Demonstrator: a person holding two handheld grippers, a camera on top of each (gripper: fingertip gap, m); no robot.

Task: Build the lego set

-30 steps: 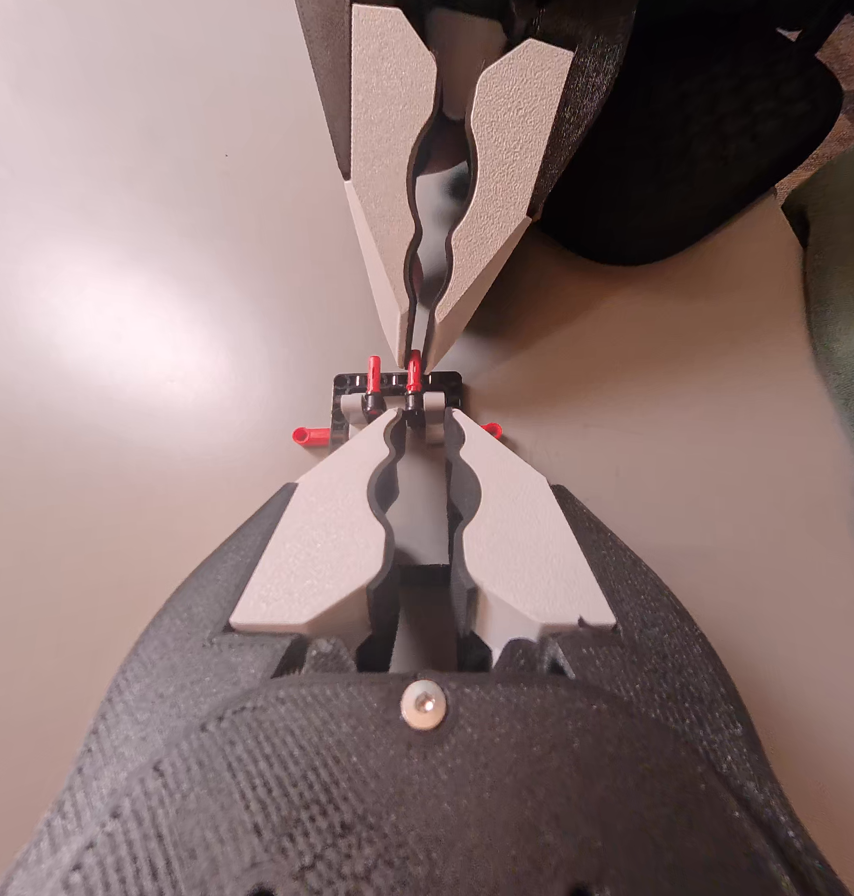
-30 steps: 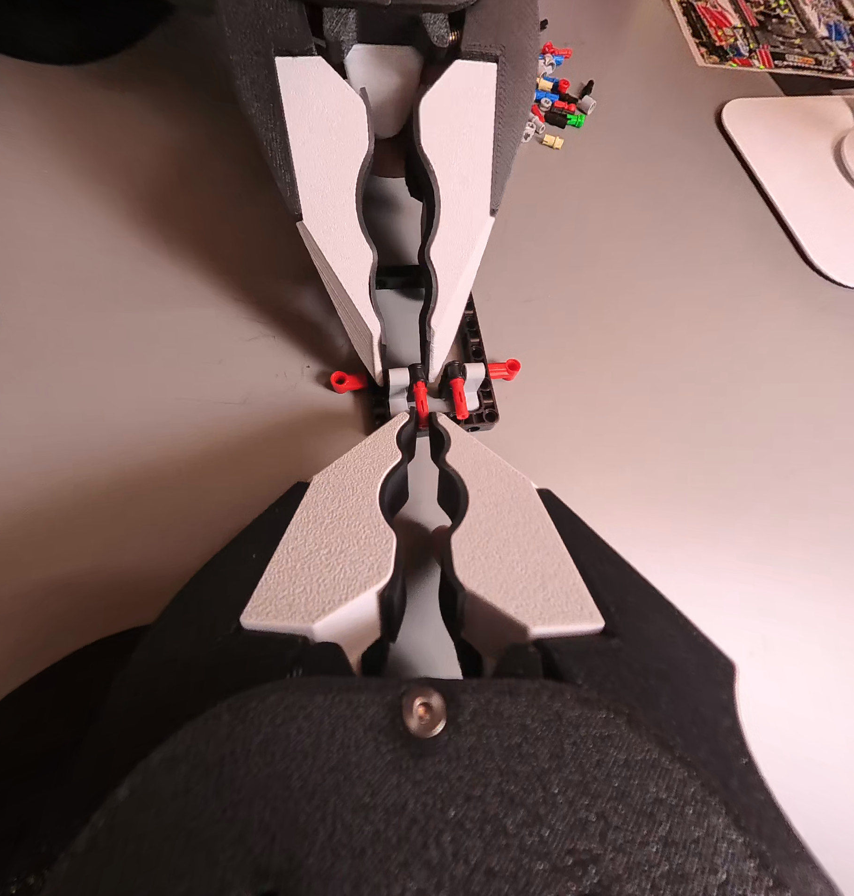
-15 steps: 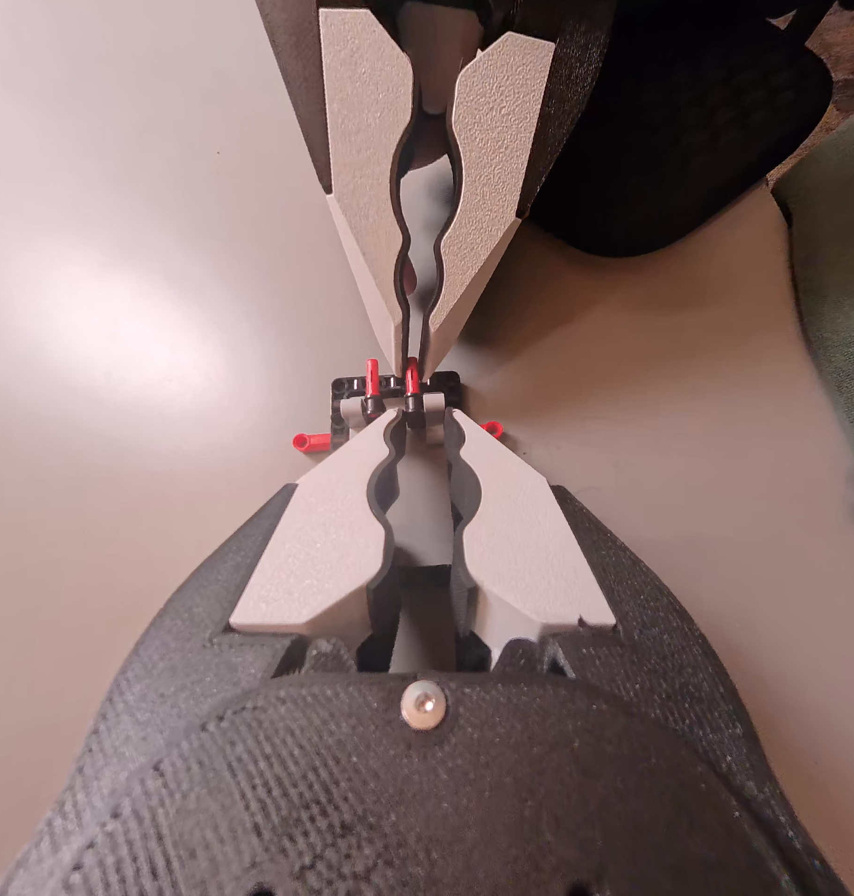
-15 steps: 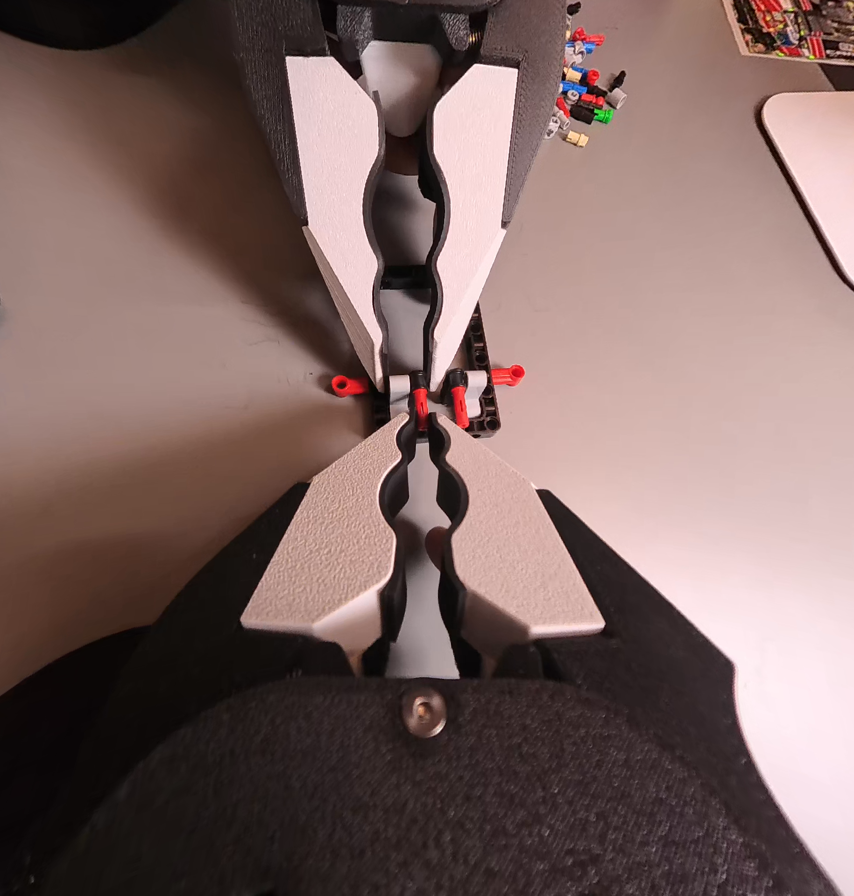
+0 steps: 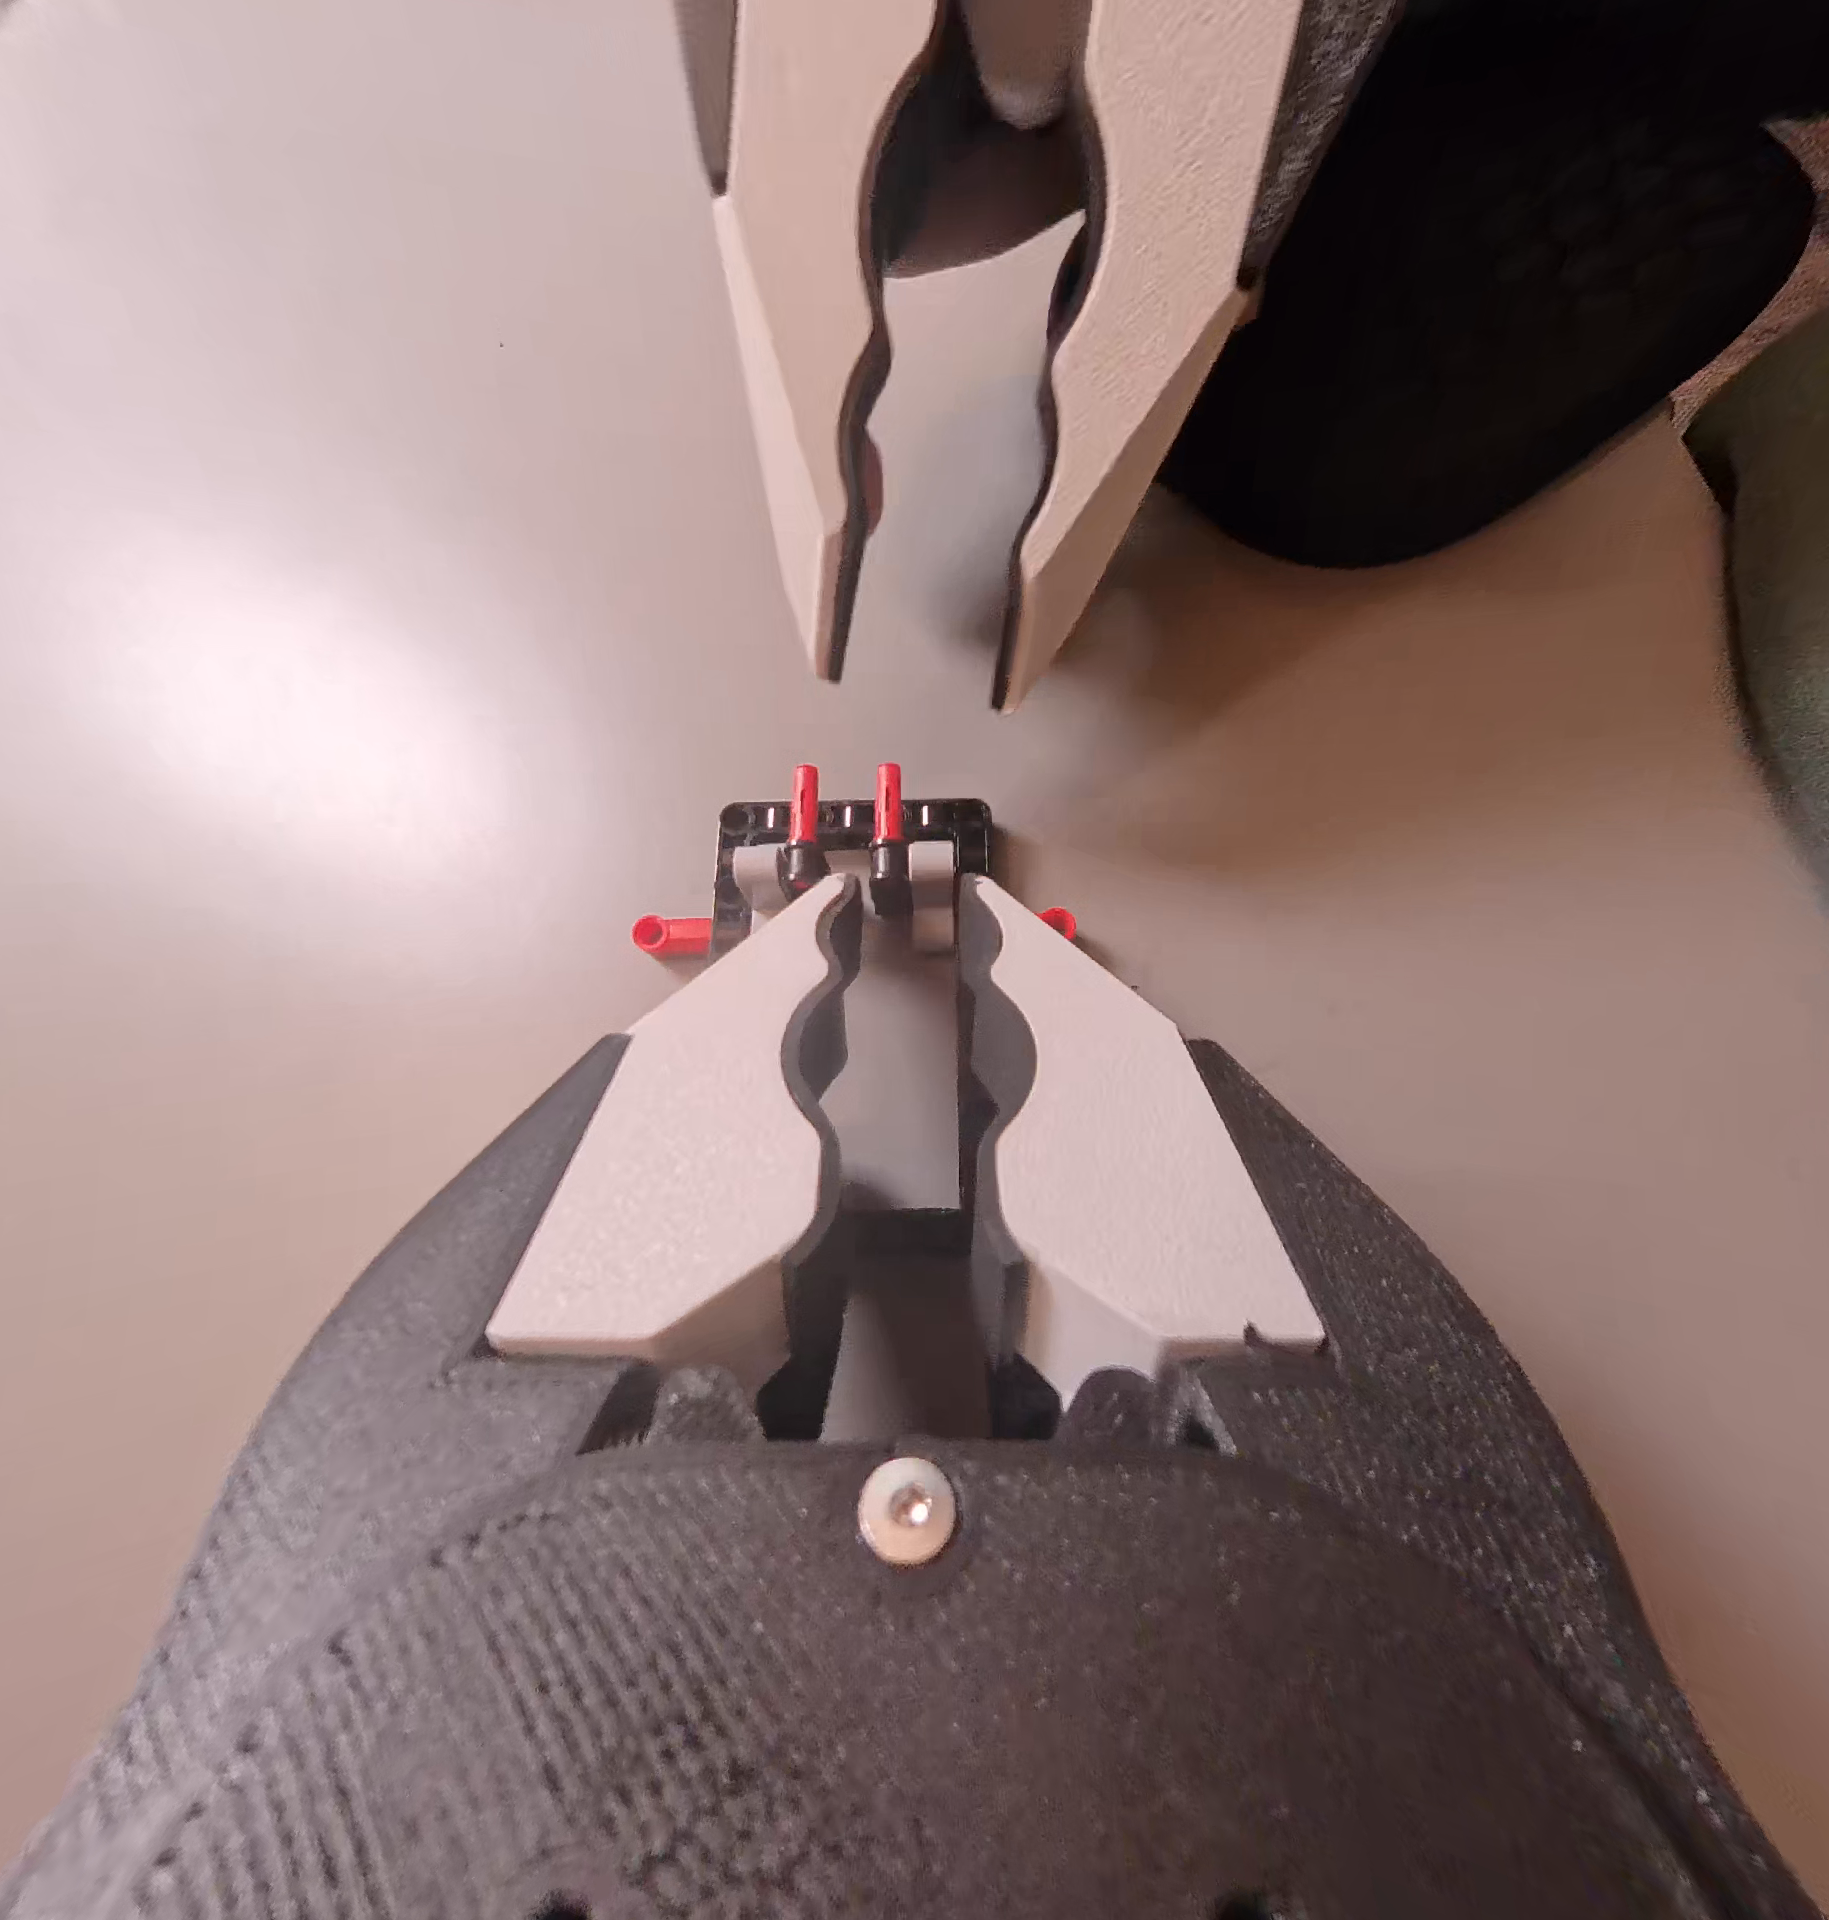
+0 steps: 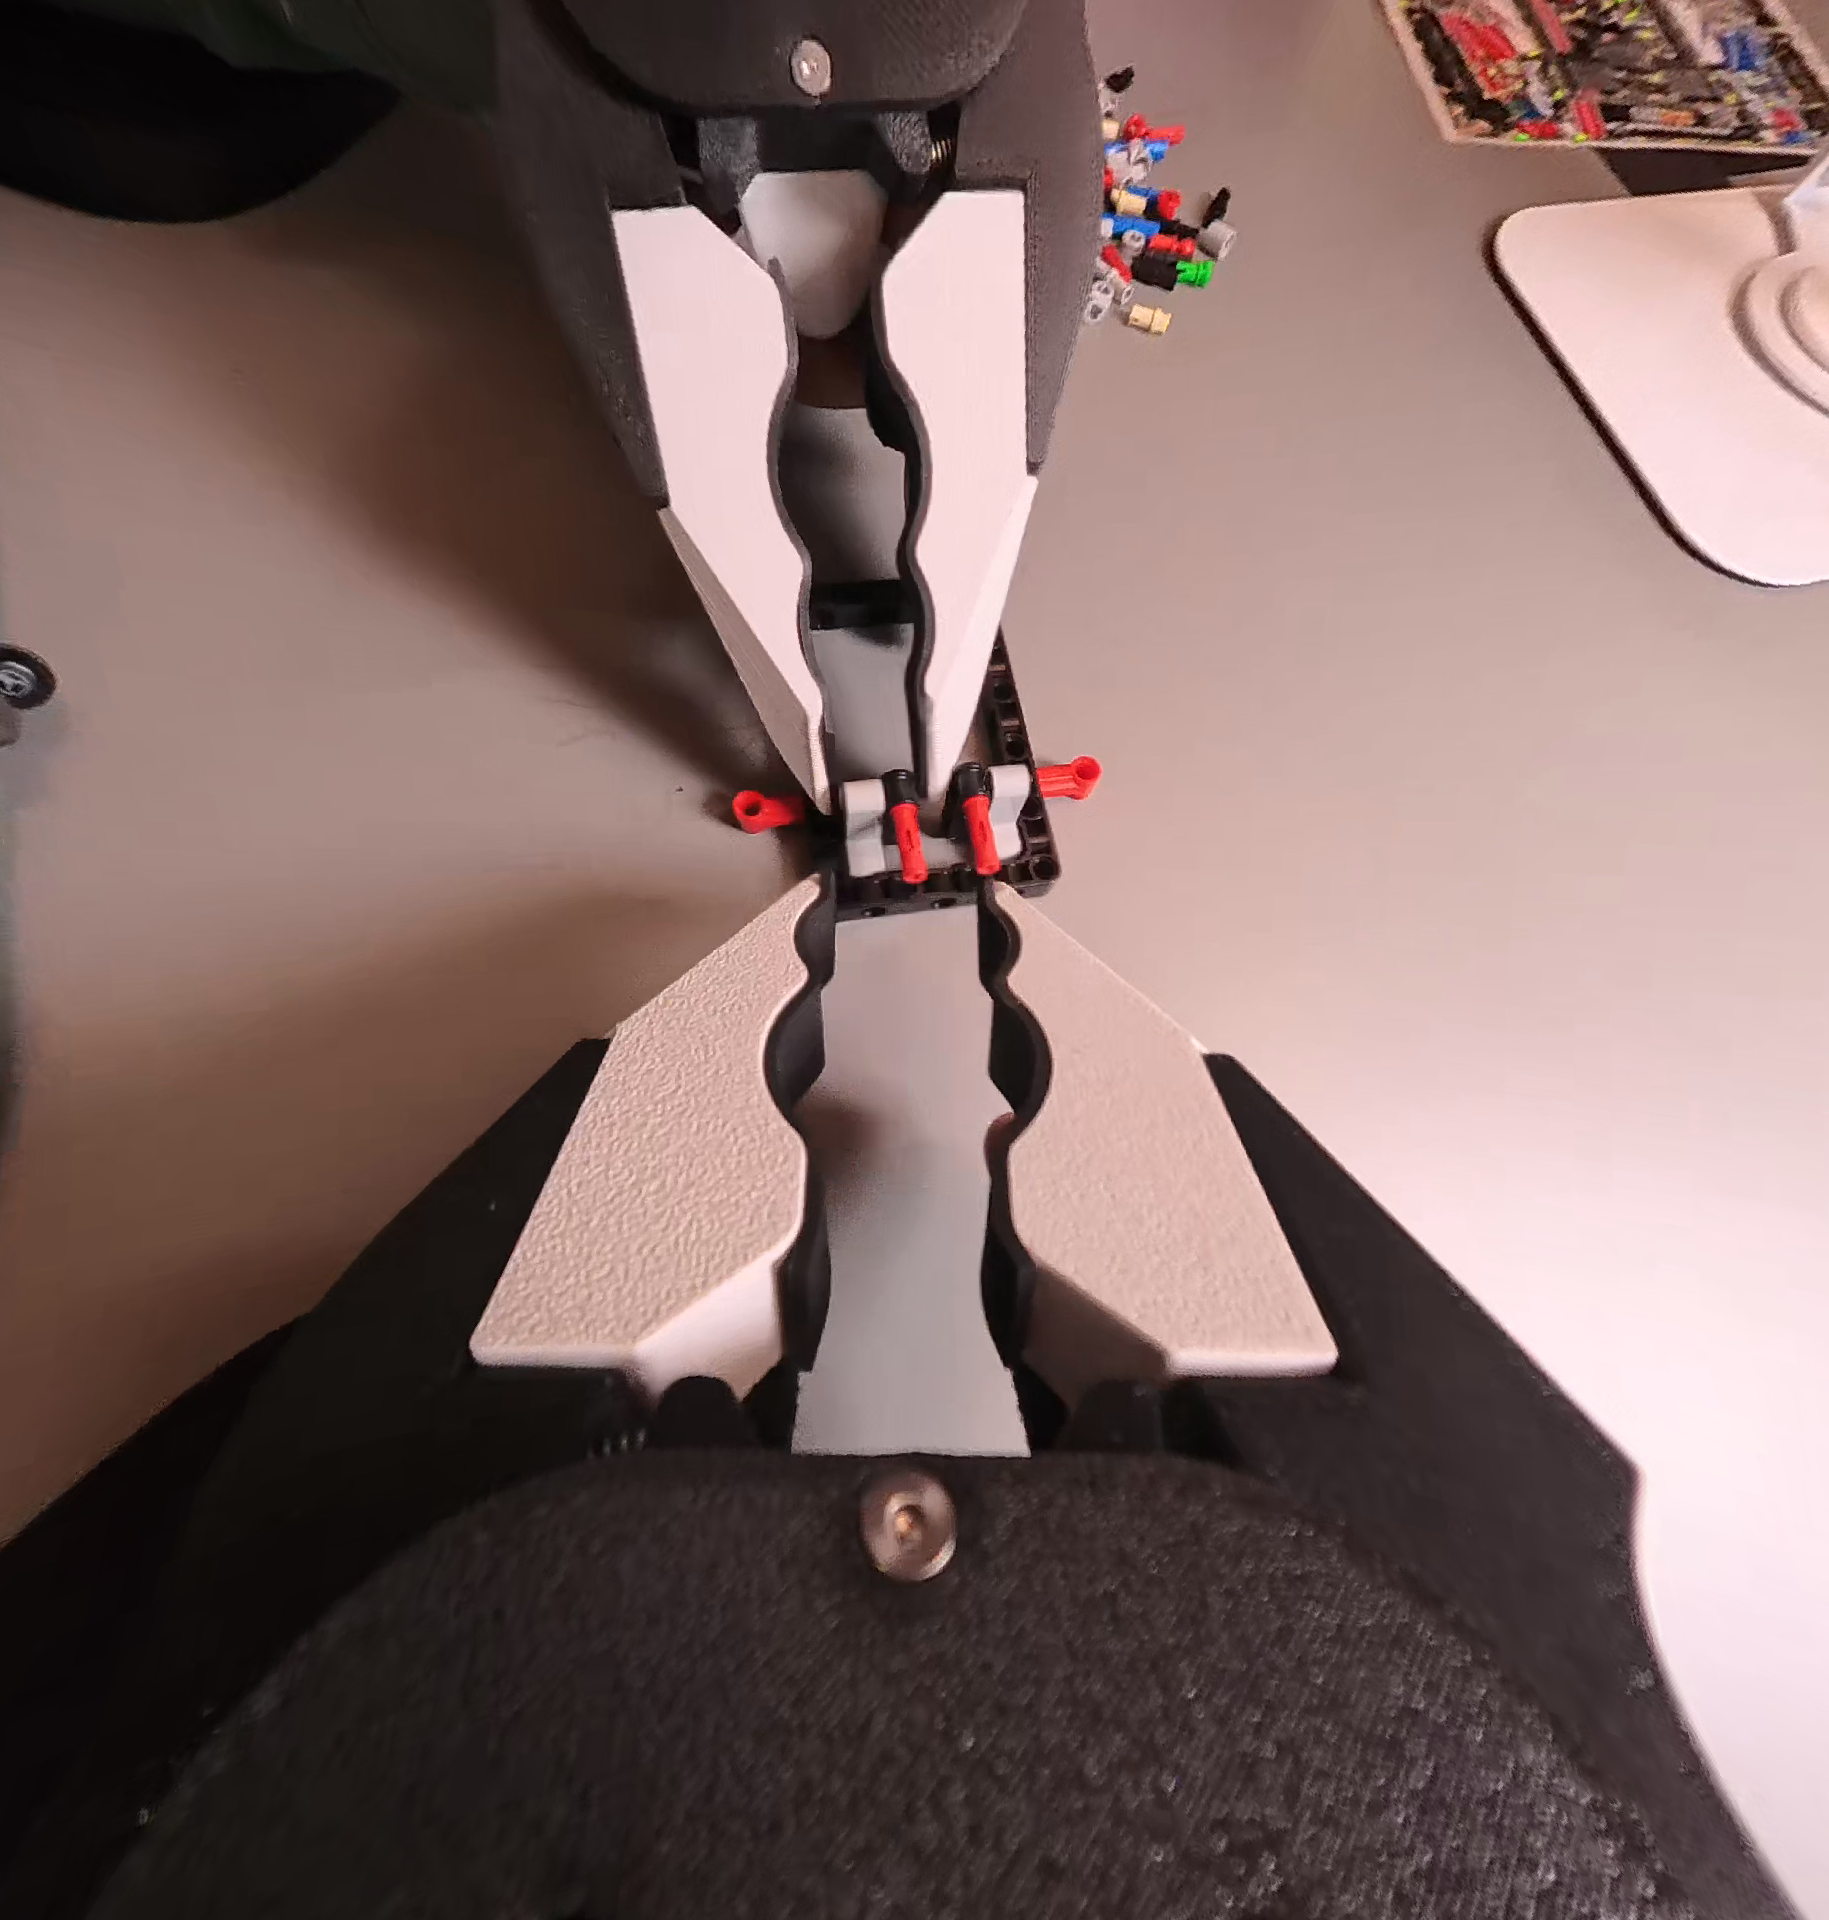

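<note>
Both differ: right gripper [image 5: 915, 691] jaws released, spread; left gripper [image 5: 905, 899] seemingly clamps frame [image 5: 856, 821].

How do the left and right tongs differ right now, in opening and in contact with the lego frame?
The left tongs are shut on the black lego frame, gripping its grey block; the right tongs are open and hold nothing. The left tongs touch the assembly; the right tongs sit clear of its two upright red pins. Both share grey wavy-edged fingers and point at the frame from opposite sides.
</note>
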